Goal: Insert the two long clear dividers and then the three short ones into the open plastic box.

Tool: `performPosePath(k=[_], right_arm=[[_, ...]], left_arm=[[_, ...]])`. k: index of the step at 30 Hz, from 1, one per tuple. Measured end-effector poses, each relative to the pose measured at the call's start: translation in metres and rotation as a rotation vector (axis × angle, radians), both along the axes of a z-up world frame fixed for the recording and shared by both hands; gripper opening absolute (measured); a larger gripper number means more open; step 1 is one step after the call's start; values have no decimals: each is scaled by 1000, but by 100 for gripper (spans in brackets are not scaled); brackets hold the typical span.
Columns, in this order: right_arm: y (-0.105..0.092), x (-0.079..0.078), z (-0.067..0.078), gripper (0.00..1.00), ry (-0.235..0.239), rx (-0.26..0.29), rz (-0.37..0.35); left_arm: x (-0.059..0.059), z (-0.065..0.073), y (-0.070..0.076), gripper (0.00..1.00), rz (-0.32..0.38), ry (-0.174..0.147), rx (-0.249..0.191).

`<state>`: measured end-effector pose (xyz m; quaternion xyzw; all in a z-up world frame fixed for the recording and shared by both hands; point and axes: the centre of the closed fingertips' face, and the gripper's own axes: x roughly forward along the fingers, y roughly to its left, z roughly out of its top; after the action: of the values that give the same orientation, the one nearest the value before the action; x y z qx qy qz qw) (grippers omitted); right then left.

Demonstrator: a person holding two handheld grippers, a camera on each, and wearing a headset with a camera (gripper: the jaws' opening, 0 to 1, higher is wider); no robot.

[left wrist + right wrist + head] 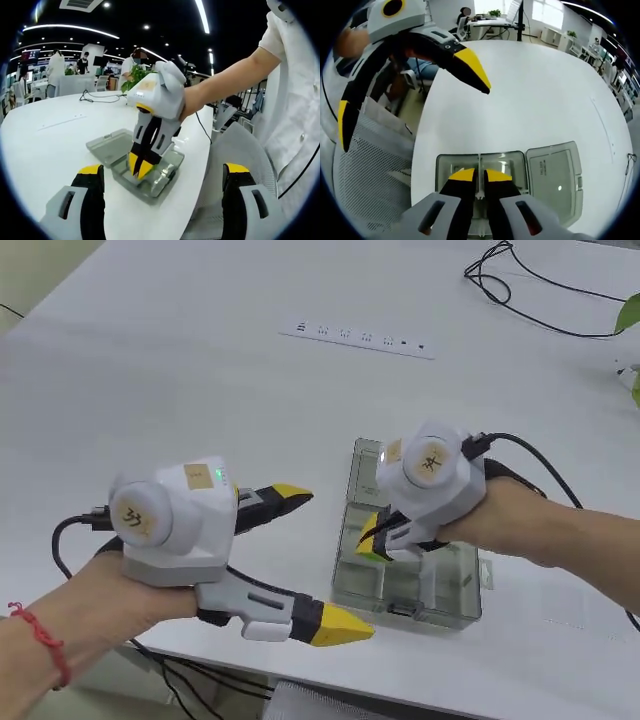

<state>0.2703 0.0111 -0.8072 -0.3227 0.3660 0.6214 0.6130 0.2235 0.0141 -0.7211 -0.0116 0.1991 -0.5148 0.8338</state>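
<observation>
Both jaws of the right gripper (480, 175) are pinching a clear divider (479, 191) upright inside the open plastic box (440, 170). The left gripper (325, 560) is hovering just beside it, jaws spread wide, empty.

Two grippers on show, the left gripper (330, 562) and the right gripper (372, 540). One plastic box (460, 608), one lid (362, 475) hinged back. One clear divider (480, 170) countable for sure, between the right jaws. One power strip (365, 338), one black cable (468, 275), one red bracelet (40, 635).
</observation>
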Motion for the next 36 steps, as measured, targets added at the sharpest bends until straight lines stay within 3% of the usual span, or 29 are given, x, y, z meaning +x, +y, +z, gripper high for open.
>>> performPosePath(k=[19, 27, 36], right_arm=[[-27, 14, 61, 25, -18, 145, -117], [-61, 12, 71, 30, -34, 142, -148], [-107, 4, 72, 33, -41, 103, -209]], left_arm=[[2, 1, 3, 100, 8, -5, 26], [1, 3, 0, 100, -1, -13, 34], [-1, 5, -2, 100, -7, -16, 38]])
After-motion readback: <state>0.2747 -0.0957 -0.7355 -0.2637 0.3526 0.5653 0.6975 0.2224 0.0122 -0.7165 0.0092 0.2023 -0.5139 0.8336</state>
